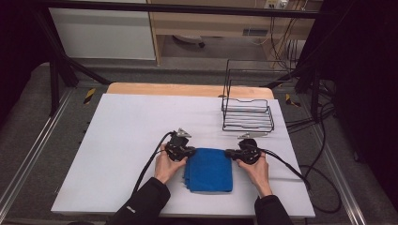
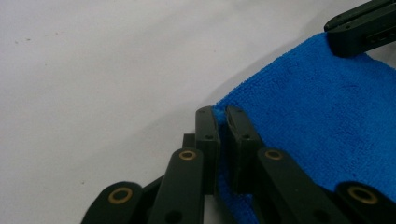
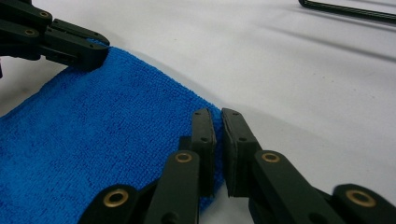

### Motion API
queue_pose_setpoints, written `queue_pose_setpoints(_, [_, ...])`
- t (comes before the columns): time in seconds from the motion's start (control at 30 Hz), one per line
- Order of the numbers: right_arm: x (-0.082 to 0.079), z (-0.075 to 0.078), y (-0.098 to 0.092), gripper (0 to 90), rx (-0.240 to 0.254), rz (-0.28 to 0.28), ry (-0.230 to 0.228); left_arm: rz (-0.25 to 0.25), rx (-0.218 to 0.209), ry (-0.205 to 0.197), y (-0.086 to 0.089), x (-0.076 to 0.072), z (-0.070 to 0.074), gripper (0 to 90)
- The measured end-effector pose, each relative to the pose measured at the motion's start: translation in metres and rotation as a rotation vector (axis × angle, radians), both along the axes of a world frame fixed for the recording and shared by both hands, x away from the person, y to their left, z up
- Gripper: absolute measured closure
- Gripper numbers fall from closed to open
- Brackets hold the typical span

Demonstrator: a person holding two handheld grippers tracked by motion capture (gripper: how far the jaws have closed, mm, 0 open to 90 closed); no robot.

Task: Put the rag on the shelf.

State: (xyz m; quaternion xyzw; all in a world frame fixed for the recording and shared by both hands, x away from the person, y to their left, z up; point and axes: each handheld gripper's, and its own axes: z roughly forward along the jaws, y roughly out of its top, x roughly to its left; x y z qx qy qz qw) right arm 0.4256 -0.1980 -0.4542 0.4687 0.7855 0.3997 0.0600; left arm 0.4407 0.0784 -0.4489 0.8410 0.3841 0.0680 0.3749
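Both grippers, left gripper [image 1: 187, 152] and right gripper [image 1: 233, 153], have their jaws clamped on the folded blue cloth's [image 1: 209, 169] far corners at frame centre, probably for lifting or folding it evenly.

The cloth [image 1: 209, 169] is plain bright blue. The table [image 1: 126, 136] is white. The rack [image 1: 247, 114] is black wire.

left tongs [image 2: 223, 122] clamped, right tongs [image 3: 217, 125] clamped
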Motion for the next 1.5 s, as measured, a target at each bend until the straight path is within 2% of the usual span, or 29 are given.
queue_pose_setpoints(0.3, [-0.002,0.005,-0.002,86.3,0.020,-0.001,0.004,-0.001,-0.034,0.020,0.004,0.001,0.001,85.6])
queue_pose_setpoints(0.47, [-0.006,0.011,-0.003,86.3,0.040,0.001,-0.011,0.002,-0.063,0.017,0.008,0.000,0.004,85.6])
queue_pose_setpoints(0.67, [-0.010,0.018,-0.003,86.4,0.051,0.008,-0.049,0.005,-0.101,-0.001,0.012,-0.004,0.013,85.7])
queue_pose_setpoints(1.1, [-0.024,0.036,-0.002,86.4,0.087,0.018,-0.130,-0.003,-0.140,-0.058,0.020,-0.018,0.025,85.7])
queue_pose_setpoints(1.3, [-0.031,0.046,-0.002,86.4,0.103,0.018,-0.183,0.007,-0.177,-0.102,0.025,-0.027,0.035,85.7])
queue_pose_setpoints(1.5, [-0.035,0.052,-0.002,86.4,0.117,0.020,-0.213,0.010,-0.193,-0.142,0.028,-0.034,0.045,85.7])
